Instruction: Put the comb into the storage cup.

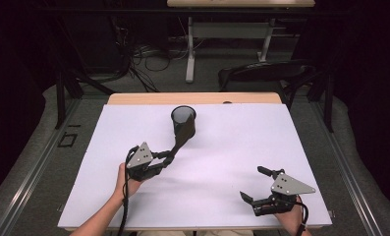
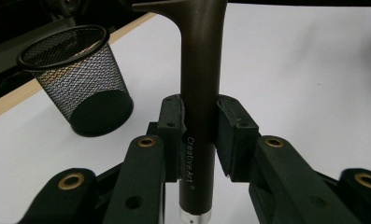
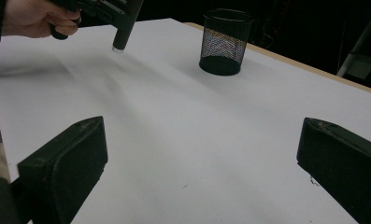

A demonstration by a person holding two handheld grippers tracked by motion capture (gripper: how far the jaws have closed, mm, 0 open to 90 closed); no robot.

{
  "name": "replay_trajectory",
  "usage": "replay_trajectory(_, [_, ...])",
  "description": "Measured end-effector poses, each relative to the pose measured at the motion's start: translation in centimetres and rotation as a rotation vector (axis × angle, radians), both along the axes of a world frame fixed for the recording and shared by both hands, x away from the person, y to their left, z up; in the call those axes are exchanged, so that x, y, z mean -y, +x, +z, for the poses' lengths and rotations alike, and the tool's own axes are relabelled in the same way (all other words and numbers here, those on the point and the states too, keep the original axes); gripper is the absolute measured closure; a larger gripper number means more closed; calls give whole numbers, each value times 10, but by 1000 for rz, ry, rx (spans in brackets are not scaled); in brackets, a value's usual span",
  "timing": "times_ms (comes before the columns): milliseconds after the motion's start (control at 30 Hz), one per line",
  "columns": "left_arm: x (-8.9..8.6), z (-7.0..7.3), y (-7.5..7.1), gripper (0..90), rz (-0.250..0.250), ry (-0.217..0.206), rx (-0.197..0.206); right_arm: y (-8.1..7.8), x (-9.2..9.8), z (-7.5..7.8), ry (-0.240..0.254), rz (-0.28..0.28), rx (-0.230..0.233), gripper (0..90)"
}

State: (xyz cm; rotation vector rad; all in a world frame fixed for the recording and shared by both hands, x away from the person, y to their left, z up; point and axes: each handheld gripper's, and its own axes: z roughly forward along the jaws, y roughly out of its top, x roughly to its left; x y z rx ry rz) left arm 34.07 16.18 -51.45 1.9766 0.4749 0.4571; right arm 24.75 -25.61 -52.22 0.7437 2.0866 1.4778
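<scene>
Table (image 1: pixel 281 147): a wide white sheet covers the top, with a strip of bare wood along the far edge.
Mesh cup (image 1: pixel 183 119): black wire, standing upright on the far middle of the sheet — in my left gripper view it sits off to the left of my jaws, apart from them.
My right gripper (image 1: pixel 250 183): low over the near right part of the sheet, my jaws spread wide with nothing between them; in its own view the white sheet lies bare in the gap.
My left gripper (image 1: pixel 169 159): near the left middle of the sheet, my jaws closed in on a dark handle.
Dark tool (image 1: pixel 181 135): a slim brown-black handle with a silver end, gripped partway along its length by my left pads — it slants up from my grip toward the mesh cup, and its wider far end overlaps the cup's side in the high view; I cannot tell whether they touch.
</scene>
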Motion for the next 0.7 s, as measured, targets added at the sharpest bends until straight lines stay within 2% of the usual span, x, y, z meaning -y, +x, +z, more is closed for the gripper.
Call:
replay_trajectory(233, [1,5,-1,726,28,-12,19,0,0,0,-6,-18,-10,15])
replay_trajectory(700, [6,11,8,726,67,-65,6,3,0,-2,-3,-28,-28,15])
